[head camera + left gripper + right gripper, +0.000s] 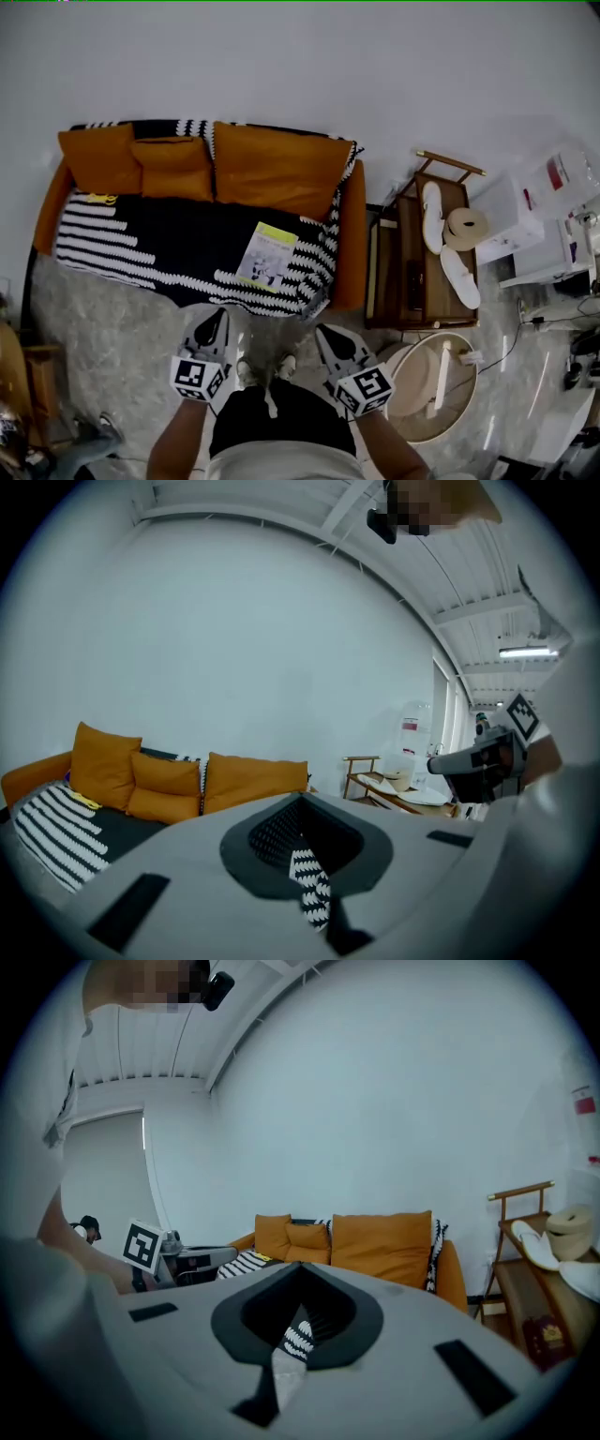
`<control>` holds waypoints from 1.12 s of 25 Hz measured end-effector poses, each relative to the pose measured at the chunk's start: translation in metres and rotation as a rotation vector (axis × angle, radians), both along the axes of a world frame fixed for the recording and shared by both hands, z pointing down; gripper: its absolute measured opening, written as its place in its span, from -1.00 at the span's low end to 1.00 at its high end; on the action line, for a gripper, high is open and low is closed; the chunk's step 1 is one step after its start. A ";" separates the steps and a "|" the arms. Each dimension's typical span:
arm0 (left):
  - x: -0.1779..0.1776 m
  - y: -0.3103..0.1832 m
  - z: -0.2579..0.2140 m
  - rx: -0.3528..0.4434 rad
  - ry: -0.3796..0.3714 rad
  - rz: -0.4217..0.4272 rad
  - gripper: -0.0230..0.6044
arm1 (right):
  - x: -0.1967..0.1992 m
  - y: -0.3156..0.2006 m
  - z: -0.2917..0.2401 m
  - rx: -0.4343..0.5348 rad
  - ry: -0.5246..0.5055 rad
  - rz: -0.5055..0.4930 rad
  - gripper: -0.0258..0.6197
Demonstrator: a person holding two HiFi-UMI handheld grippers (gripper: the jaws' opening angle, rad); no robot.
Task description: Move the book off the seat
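Lying on the sofa seat, a book; slippers on the rack.

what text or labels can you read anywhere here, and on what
No text is legible.
book cover: print too small to read.
white container: red label, blurred.
left gripper and right gripper: square code markers, no words.

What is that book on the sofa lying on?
The book lies flat on a black-and-white striped blanket spread over the orange sofa. The blanket covers the seating surface below, so that cannot be seen, nor can anything under the book itself.
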State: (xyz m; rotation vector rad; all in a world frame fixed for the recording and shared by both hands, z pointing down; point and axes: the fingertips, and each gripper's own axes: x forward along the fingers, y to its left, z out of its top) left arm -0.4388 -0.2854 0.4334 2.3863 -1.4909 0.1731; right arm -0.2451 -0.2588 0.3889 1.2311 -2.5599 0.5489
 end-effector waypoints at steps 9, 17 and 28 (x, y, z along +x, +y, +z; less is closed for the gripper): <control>0.016 -0.084 0.159 -0.122 0.046 -0.036 -0.87 | -0.019 -0.042 0.131 -0.085 0.018 -0.097 -0.85; 0.020 -0.130 0.267 -0.203 0.024 0.019 -0.64 | -0.044 -0.046 0.218 -0.148 0.004 -0.160 -0.85; 0.016 -0.174 0.397 -0.374 -0.017 0.163 -0.44 | -0.033 -0.066 0.307 -0.229 0.017 -0.124 -0.85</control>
